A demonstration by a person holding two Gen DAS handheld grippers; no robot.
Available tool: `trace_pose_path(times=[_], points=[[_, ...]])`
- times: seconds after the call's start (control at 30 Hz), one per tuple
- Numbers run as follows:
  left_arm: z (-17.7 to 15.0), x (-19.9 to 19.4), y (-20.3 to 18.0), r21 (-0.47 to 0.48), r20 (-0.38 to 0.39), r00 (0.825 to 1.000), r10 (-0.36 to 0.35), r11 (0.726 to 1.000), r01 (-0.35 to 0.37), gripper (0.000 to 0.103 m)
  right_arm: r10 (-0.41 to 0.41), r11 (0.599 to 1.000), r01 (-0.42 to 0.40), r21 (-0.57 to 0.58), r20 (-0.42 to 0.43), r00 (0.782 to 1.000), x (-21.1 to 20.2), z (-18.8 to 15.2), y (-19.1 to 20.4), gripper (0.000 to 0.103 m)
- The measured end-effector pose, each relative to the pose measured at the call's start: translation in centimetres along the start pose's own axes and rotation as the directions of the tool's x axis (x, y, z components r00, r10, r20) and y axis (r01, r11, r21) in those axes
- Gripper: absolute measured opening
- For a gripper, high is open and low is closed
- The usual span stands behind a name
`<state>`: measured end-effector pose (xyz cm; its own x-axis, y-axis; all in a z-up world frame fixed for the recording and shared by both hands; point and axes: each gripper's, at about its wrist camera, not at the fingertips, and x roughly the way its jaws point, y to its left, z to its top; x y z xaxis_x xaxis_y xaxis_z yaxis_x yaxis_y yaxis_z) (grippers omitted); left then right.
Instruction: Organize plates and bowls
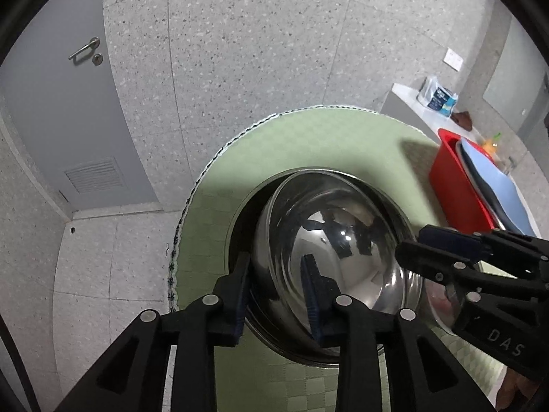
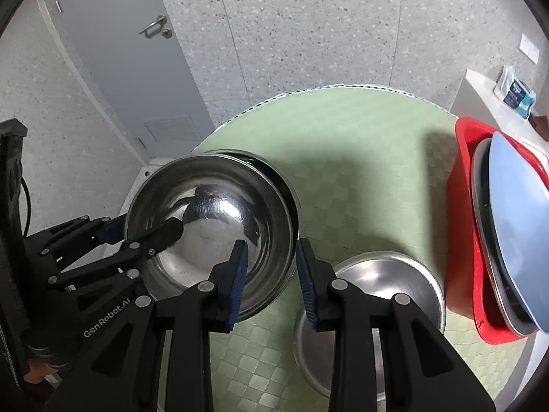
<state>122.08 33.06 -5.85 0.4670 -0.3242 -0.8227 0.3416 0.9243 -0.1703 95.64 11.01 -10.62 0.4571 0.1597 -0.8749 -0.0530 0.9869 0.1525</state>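
Observation:
A shiny steel bowl [image 1: 343, 240] lies tilted inside a wider steel bowl [image 1: 291, 352] on the green checked table. My left gripper [image 1: 278, 285] straddles its near rim, one finger outside and one inside, and the pads stand slightly off the wall. In the right wrist view the same bowl [image 2: 212, 213] has my right gripper [image 2: 271, 267] shut on its right rim, with the left gripper [image 2: 145, 230] across its left rim. The right gripper [image 1: 410, 245] also shows at the bowl's far side in the left wrist view.
Another steel bowl [image 2: 377, 281] sits just right of my right gripper. A red basin [image 2: 463, 206] at the table's right edge holds a blue plate [image 2: 514, 226] leaning on steel plates. The round green tablecloth [image 2: 360, 158] ends near the tiled wall and the grey door [image 2: 113, 51].

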Motion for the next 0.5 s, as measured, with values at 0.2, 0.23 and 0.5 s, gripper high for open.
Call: trace_pose_path(times=[0.2, 0.23, 0.5], points=[[-0.8, -0.6, -0.5, 0.004, 0.001, 1.000, -0.031, 1.000, 0.031, 0.044, 0.021, 1.000, -0.021, 0.003, 0.008, 1.000, 0.0, 0.1, 0.1, 0.032], [-0.9, -0.7, -0.7, 0.002, 0.007, 0.999, -0.032, 0.999, 0.032, 0.048, 0.028, 1.000, -0.028, 0.005, 0.011, 1.000, -0.1, 0.0, 0.1, 0.032], [-2.3, -3.5, -2.3, -0.027, 0.079, 0.995, 0.058, 0.998, -0.056, 0.092, 0.055, 0.997, -0.058, 0.047, 0.068, 0.996, -2.5, -1.1, -2.6, 0.033]])
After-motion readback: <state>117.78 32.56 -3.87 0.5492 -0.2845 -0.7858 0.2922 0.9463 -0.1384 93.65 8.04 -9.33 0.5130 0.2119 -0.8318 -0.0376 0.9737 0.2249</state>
